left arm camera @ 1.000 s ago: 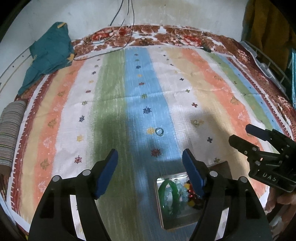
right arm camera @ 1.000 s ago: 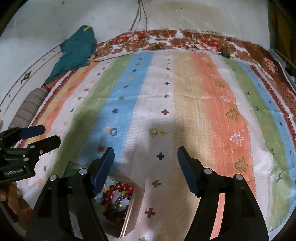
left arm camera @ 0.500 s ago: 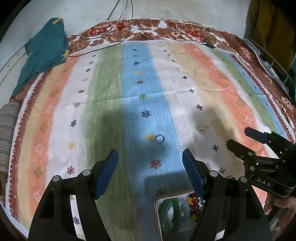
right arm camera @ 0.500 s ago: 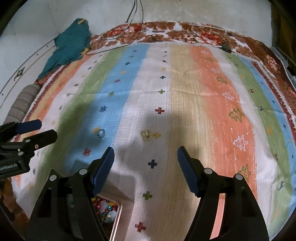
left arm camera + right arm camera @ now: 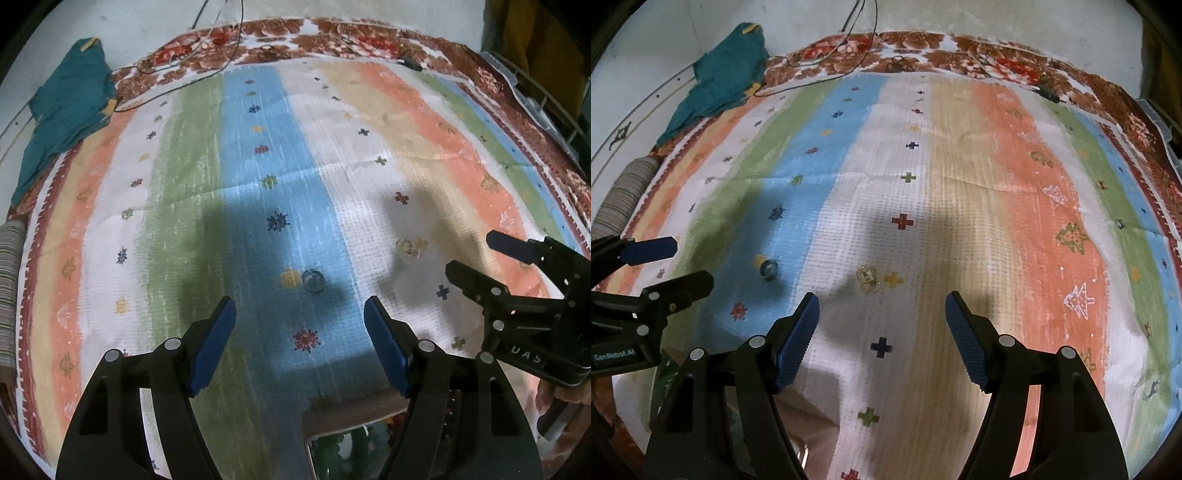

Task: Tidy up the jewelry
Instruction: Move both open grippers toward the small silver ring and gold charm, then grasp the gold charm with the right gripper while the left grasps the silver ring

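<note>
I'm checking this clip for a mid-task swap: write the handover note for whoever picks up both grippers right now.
Left gripper: open, empty, pointing down at the striped cloth.
Right gripper: open, empty, beside it.
Silver ring: loose on the blue stripe, just ahead of the left gripper.
Clear ring: loose on the white stripe, just ahead of the right gripper.
Tray: at the near edge, behind the left gripper, with green bangles and beads inside.
Done: nothing picked up yet.
Left: probably grasp each ring and move both to the tray.
</note>
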The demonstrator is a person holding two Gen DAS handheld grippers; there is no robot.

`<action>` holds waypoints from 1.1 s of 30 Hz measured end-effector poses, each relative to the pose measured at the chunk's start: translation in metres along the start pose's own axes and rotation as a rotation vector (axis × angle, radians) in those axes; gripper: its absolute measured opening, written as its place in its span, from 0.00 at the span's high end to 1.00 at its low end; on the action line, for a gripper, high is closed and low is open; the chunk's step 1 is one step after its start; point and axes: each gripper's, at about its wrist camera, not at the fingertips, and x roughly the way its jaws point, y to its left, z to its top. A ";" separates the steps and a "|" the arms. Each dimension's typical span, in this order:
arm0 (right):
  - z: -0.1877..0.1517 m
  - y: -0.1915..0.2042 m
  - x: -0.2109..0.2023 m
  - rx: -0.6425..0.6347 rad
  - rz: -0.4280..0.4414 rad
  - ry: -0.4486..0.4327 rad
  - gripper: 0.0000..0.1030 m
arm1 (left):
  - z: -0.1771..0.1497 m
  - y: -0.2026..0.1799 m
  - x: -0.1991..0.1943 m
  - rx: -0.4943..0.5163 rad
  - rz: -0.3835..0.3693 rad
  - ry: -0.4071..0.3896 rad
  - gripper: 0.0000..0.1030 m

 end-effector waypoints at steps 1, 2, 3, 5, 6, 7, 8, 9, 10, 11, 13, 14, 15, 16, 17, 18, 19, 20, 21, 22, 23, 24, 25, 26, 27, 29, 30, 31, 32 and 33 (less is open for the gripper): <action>0.001 -0.001 0.003 0.002 0.000 0.004 0.32 | 0.000 0.001 0.003 0.000 0.000 0.007 0.31; 0.002 -0.001 0.005 0.003 -0.001 0.008 0.32 | 0.001 0.002 0.006 0.003 0.000 0.014 0.31; 0.002 -0.001 0.007 0.003 -0.001 0.011 0.32 | 0.001 0.002 0.008 0.007 0.001 0.017 0.31; 0.004 -0.001 0.010 0.000 0.002 0.016 0.32 | 0.002 0.004 0.013 0.010 0.003 0.025 0.31; 0.005 -0.001 0.012 0.000 0.003 0.017 0.32 | 0.003 0.005 0.016 0.009 0.001 0.031 0.31; 0.006 -0.001 0.014 0.002 0.006 0.021 0.32 | 0.004 0.005 0.019 0.009 -0.004 0.036 0.31; 0.007 -0.002 0.017 0.004 0.009 0.025 0.32 | 0.006 0.005 0.022 0.009 -0.008 0.040 0.31; 0.008 -0.002 0.019 0.008 0.010 0.031 0.32 | 0.007 0.005 0.024 0.008 -0.010 0.044 0.32; 0.008 -0.002 0.021 0.010 0.010 0.036 0.32 | 0.008 0.005 0.027 0.008 -0.015 0.050 0.32; 0.009 -0.002 0.024 0.010 0.010 0.042 0.32 | 0.009 0.006 0.030 0.008 -0.019 0.056 0.32; 0.009 -0.003 0.029 0.012 0.009 0.048 0.32 | 0.010 0.004 0.037 0.014 -0.023 0.073 0.32; 0.009 -0.004 0.032 0.015 0.007 0.050 0.32 | 0.011 0.004 0.041 0.020 -0.024 0.083 0.32; 0.010 -0.005 0.034 0.019 0.011 0.053 0.32 | 0.012 0.004 0.044 0.023 -0.021 0.088 0.32; 0.010 -0.006 0.036 0.021 0.013 0.056 0.32 | 0.012 0.004 0.046 0.024 -0.019 0.092 0.32; 0.011 -0.006 0.039 0.022 0.015 0.060 0.32 | 0.013 0.003 0.049 0.025 -0.017 0.097 0.33; 0.011 -0.007 0.040 0.021 0.015 0.062 0.32 | 0.014 0.003 0.052 0.027 -0.017 0.101 0.33; 0.012 -0.007 0.042 0.022 0.014 0.064 0.32 | 0.015 0.002 0.054 0.032 -0.018 0.106 0.33; 0.013 -0.007 0.044 0.024 0.015 0.065 0.33 | 0.016 0.002 0.056 0.036 -0.017 0.109 0.34; 0.014 -0.008 0.046 0.027 0.017 0.068 0.38 | 0.017 0.001 0.058 0.040 -0.016 0.112 0.35; 0.014 -0.008 0.047 0.029 0.017 0.072 0.40 | 0.017 0.001 0.059 0.040 -0.016 0.115 0.36; 0.015 -0.008 0.049 0.029 0.018 0.075 0.40 | 0.018 0.001 0.061 0.040 -0.016 0.119 0.37; 0.016 -0.007 0.050 0.028 0.021 0.078 0.40 | 0.018 0.001 0.062 0.039 -0.017 0.121 0.38; 0.016 -0.007 0.051 0.027 0.024 0.080 0.41 | 0.019 0.001 0.064 0.039 -0.020 0.124 0.39; 0.016 -0.006 0.053 0.023 0.024 0.084 0.42 | 0.019 0.000 0.065 0.040 -0.022 0.130 0.40; 0.016 -0.005 0.055 0.020 0.024 0.087 0.44 | 0.020 0.000 0.067 0.042 -0.021 0.134 0.40; 0.016 -0.004 0.059 0.018 0.027 0.096 0.49 | 0.021 0.000 0.070 0.046 -0.016 0.139 0.44; 0.016 -0.004 0.061 0.019 0.028 0.101 0.51 | 0.021 0.000 0.071 0.048 -0.012 0.143 0.46; 0.015 -0.004 0.063 0.022 0.033 0.105 0.52 | 0.021 -0.001 0.073 0.050 -0.010 0.146 0.47; 0.015 -0.005 0.065 0.031 0.036 0.104 0.52 | 0.021 -0.001 0.075 0.054 -0.006 0.153 0.48; 0.015 -0.004 0.065 0.031 0.033 0.102 0.55 | 0.021 -0.001 0.076 0.056 -0.005 0.156 0.48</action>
